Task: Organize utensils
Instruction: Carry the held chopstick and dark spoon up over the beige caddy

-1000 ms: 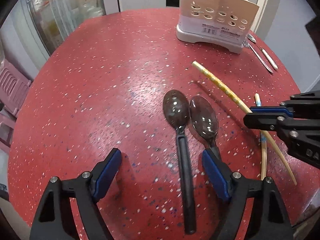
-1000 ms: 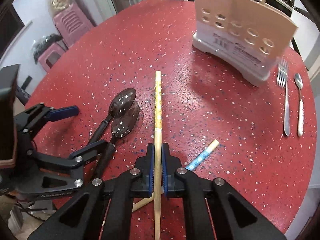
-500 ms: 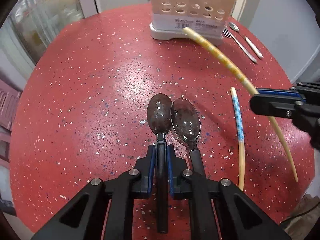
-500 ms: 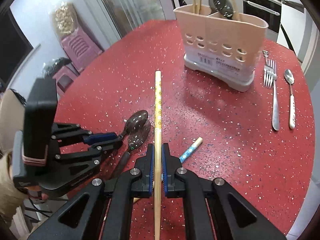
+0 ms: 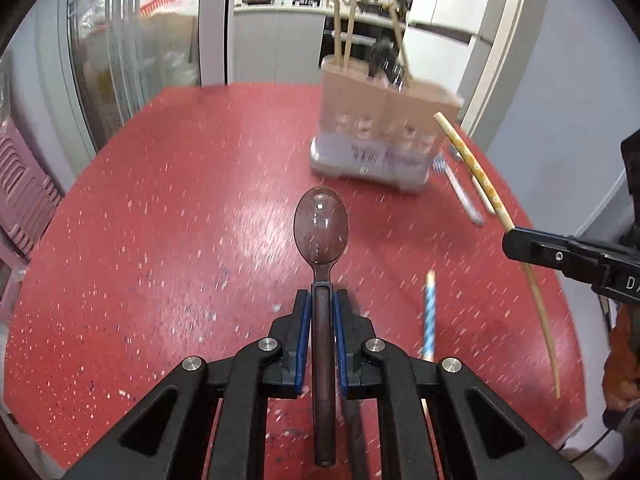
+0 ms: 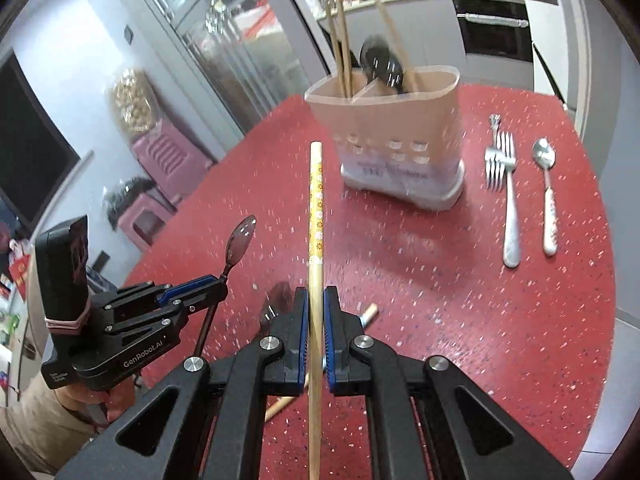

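Note:
My left gripper [image 5: 322, 300] is shut on the handle of a dark plastic spoon [image 5: 321, 226] and holds it above the red table, bowl pointing forward. It shows in the right wrist view [image 6: 218, 280] too. My right gripper [image 6: 316, 300] is shut on a yellow-patterned chopstick [image 6: 316, 200], lifted off the table; it also shows in the left wrist view [image 5: 476, 170]. The beige utensil holder [image 6: 396, 128] stands at the back with chopsticks and dark spoons in it. A second dark spoon [image 6: 276, 304] and a blue-patterned chopstick [image 5: 429, 312] lie on the table.
A metal fork [image 6: 506, 188] and a spoon with a patterned white handle [image 6: 548, 200] lie to the right of the holder. The round red table [image 5: 160, 200] ends close on all sides. Pink stools [image 6: 168, 156] stand beyond its left edge.
My left gripper closed on one dark spoon and lifted it off the table. My right gripper has risen with the yellow chopstick. Both views now look toward the holder.

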